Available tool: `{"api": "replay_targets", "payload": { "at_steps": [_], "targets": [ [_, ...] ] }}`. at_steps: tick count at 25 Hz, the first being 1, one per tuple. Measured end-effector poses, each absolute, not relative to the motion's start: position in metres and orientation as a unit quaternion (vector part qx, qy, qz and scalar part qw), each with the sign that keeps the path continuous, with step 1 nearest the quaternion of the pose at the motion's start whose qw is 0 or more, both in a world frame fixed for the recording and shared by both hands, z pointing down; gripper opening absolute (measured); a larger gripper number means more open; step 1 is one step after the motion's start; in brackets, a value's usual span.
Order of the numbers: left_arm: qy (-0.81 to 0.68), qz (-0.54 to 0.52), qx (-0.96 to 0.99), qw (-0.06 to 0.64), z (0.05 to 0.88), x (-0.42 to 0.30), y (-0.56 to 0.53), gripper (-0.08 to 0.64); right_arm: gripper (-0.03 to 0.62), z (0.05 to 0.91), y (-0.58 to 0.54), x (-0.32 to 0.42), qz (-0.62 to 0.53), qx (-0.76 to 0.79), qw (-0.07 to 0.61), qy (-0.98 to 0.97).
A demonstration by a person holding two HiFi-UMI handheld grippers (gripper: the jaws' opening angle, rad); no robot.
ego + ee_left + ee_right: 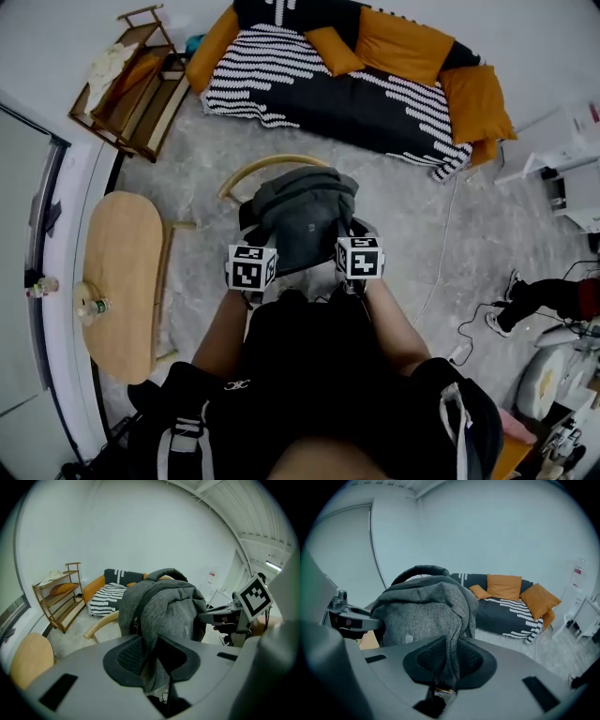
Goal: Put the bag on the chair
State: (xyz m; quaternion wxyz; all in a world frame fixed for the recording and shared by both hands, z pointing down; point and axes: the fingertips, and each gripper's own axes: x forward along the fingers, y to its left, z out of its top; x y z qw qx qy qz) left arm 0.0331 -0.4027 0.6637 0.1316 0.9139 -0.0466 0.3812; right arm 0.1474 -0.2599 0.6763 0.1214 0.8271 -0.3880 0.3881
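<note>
Bag pinched on both sides, right over the chair

The left gripper (152, 660) and right gripper (449, 660) each have their jaws clamped on a fold of the grey bag (300, 216). It hangs between and just ahead of them, with the chair (258, 165) underneath. I'd lower both sides evenly so it lands square on the seat, then let go. No opening shows, so can't tell what's inside.
</note>
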Motion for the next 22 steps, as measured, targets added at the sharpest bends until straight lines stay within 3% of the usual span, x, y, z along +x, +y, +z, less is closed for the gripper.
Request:
{"api": "replay_targets", "payload": {
  "at_steps": [9, 22],
  "targets": [
    [-0.047, 0.446, 0.884, 0.131, 0.741, 0.008, -0.410, 0.094, 0.078, 0.749, -0.274, 0.131, 0.434, 0.789, 0.148, -0.408],
    [-0.064, 0.409, 0.897, 0.154, 0.759, 0.039, -0.449, 0.095, 0.079, 0.772, -0.315, 0.166, 0.419, 0.783, 0.173, -0.426]
  ]
}}
